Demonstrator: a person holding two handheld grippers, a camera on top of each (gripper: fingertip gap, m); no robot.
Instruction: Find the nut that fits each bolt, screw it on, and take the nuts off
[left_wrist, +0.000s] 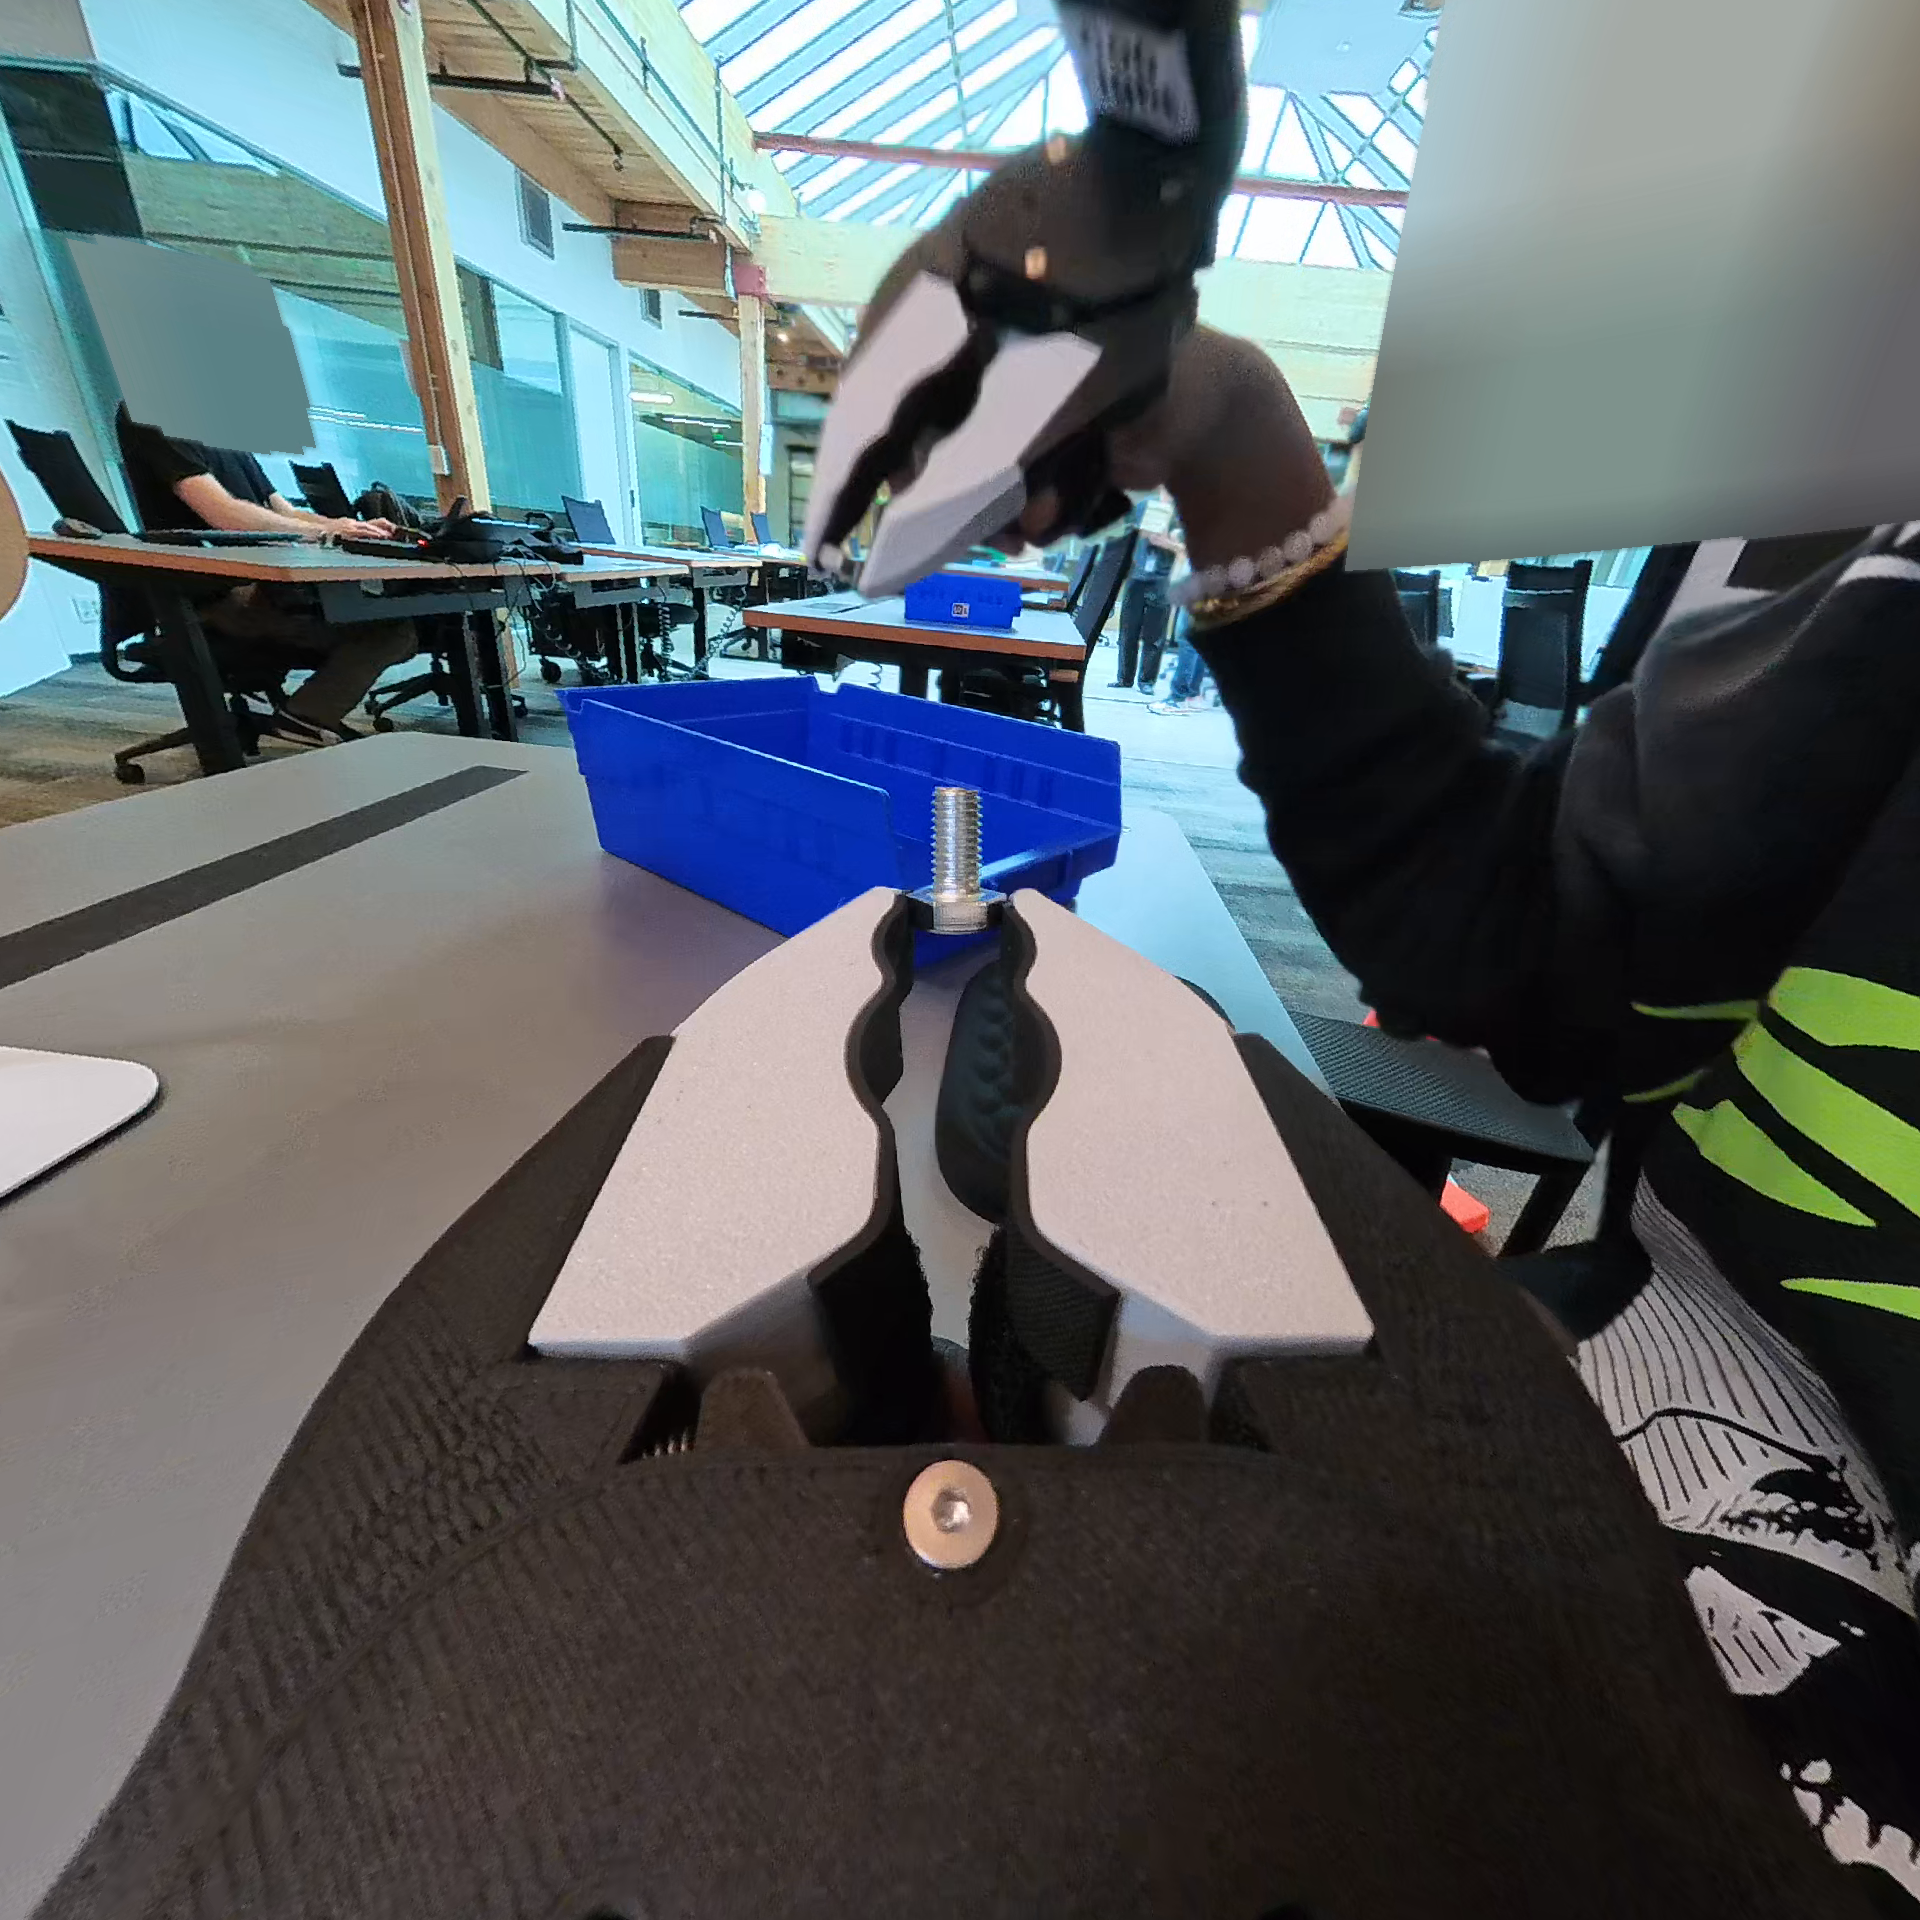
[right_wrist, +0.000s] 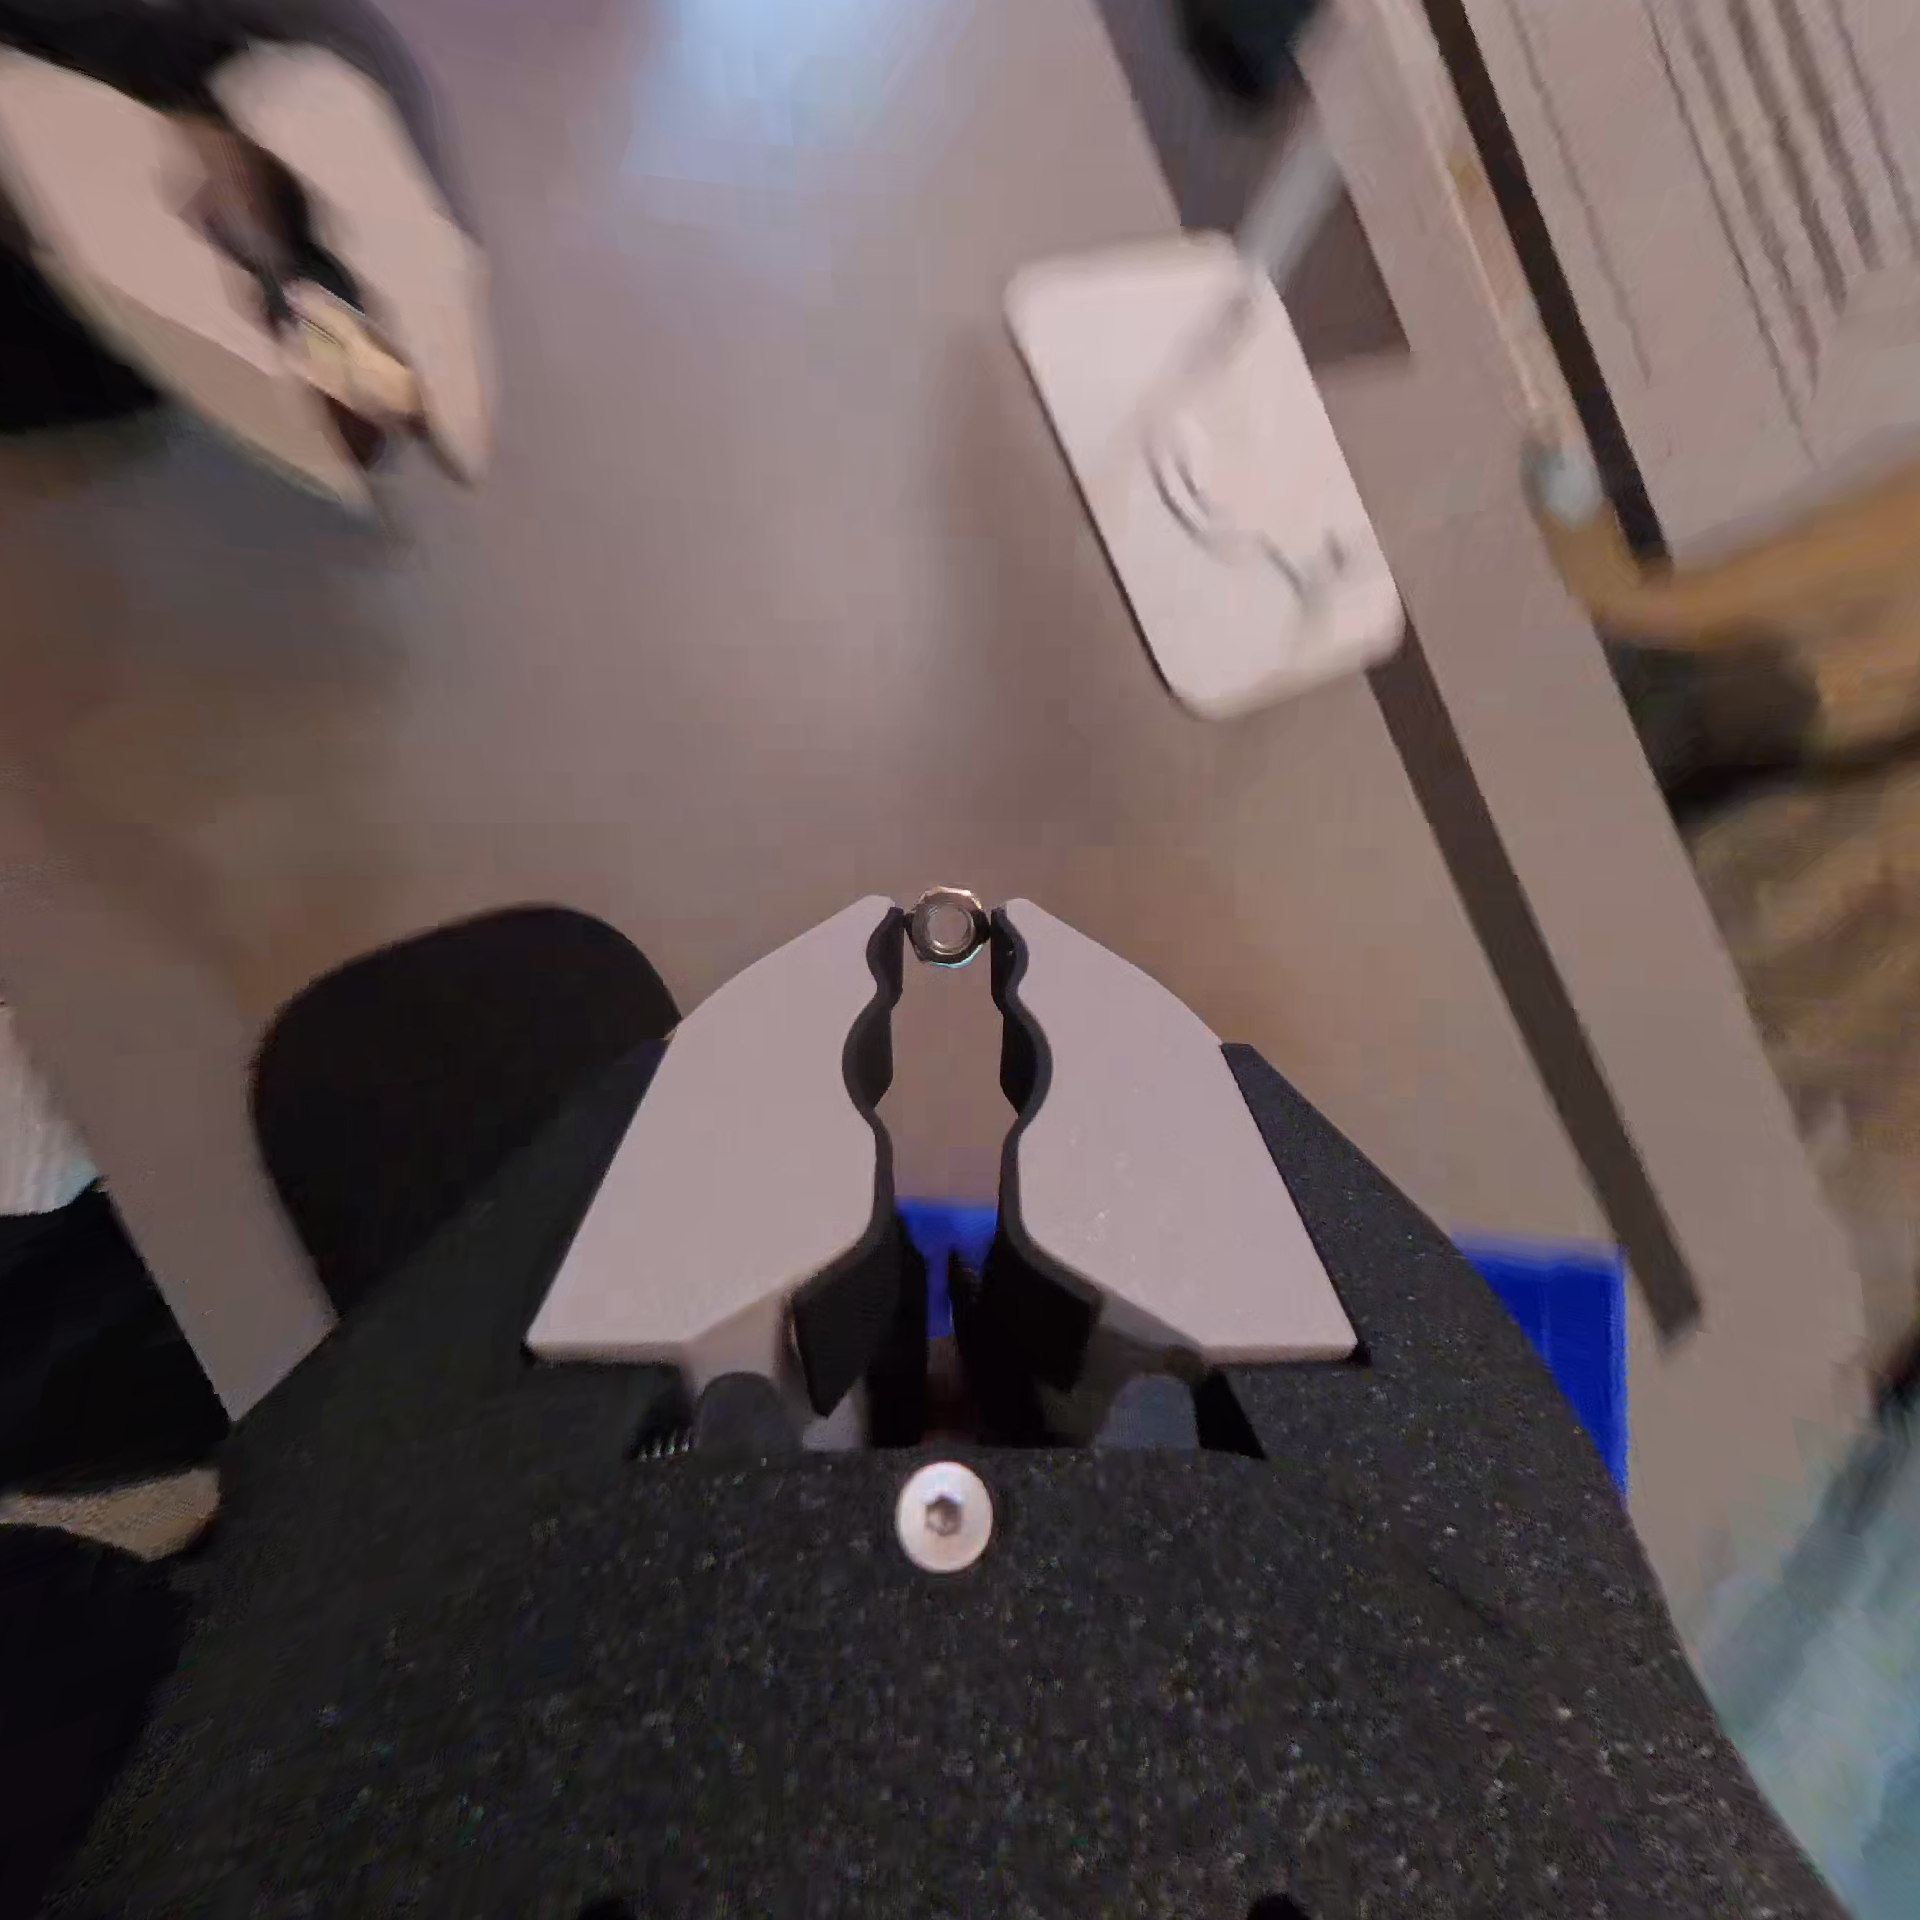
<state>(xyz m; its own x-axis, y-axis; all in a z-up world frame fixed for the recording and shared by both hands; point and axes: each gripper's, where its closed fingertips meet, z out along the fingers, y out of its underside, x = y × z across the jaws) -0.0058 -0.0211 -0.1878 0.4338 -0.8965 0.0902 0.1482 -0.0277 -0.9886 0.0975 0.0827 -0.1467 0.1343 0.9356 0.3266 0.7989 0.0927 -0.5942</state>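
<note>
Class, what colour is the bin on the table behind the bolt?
The bin is bright blue; the left wrist view shows it best, just beyond the bolt.

Left wrist view low, level over table (left_wrist: 312, 1039); right wrist view high, facing down; both share table.

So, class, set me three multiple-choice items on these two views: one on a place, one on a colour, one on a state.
1. Where is the bolt?
A. In the left gripper, thread pointing up
B. Lying in the bin
C. On the table

2. What colour is the bin behind it?
A. Red
B. Blue
C. Green

3. What is the right gripper doing?
A. Open and empty
B. Shut on a bolt
C. Shut on a nut

Answers: 1 A, the head sits between the fingertips. 2 B, the bin's walls are plainly blue. 3 C, a hexagonal nut with its hole facing the camera is pinched at the tips.
</note>
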